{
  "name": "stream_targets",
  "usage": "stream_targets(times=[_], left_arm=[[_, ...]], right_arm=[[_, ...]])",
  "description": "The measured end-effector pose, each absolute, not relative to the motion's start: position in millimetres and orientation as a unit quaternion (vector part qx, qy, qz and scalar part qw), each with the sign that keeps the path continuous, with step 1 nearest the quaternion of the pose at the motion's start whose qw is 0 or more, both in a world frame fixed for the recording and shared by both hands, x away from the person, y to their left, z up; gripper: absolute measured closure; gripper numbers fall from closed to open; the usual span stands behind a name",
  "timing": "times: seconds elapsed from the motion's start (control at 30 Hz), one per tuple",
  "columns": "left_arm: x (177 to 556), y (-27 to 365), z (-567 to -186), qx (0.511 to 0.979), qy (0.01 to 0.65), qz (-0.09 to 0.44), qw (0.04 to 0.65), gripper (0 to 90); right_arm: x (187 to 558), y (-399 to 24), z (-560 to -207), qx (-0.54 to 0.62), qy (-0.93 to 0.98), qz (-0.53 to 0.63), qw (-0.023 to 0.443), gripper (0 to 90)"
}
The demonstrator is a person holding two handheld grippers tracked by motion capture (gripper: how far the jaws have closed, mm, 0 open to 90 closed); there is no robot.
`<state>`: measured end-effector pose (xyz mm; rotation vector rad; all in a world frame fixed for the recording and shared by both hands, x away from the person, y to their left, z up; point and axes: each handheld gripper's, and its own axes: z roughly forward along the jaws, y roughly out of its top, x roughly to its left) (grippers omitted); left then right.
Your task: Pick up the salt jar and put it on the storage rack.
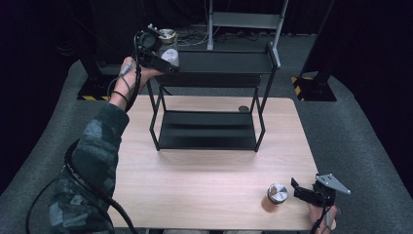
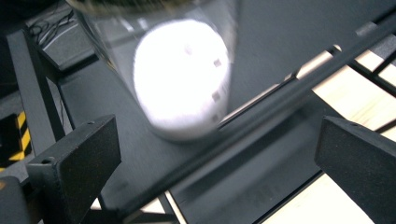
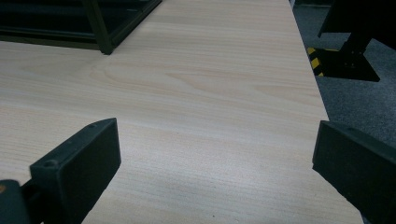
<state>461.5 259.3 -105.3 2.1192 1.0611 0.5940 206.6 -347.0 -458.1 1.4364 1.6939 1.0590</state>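
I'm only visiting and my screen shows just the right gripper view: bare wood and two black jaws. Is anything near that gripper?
Observer: Yes. A small brown jar with a silver lid stands on the table, beside the right gripper, apart from it.
Operator: Is it gripping something?
Observer: No, its jaws stand open.
Operator: And the other hand?
Observer: The left gripper is raised at the black shelf rack's top shelf, jaws open, with a white-bottomed clear container just ahead of it.
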Motion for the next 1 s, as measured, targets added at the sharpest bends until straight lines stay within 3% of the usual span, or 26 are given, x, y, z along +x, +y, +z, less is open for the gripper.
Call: stream_targets(times=[0.5,1.0], left_arm=[[412,257,-158,0.859,0.337,0.222,0.314,0.0],[379,254,-268,0.886,0.325,0.194,0.268,0.0]], right_arm=[[206,-346,-458,0.549,0.65,0.403,0.336,0.0],[207,-346,-458,0.549,0.651,0.403,0.335,0.0]])
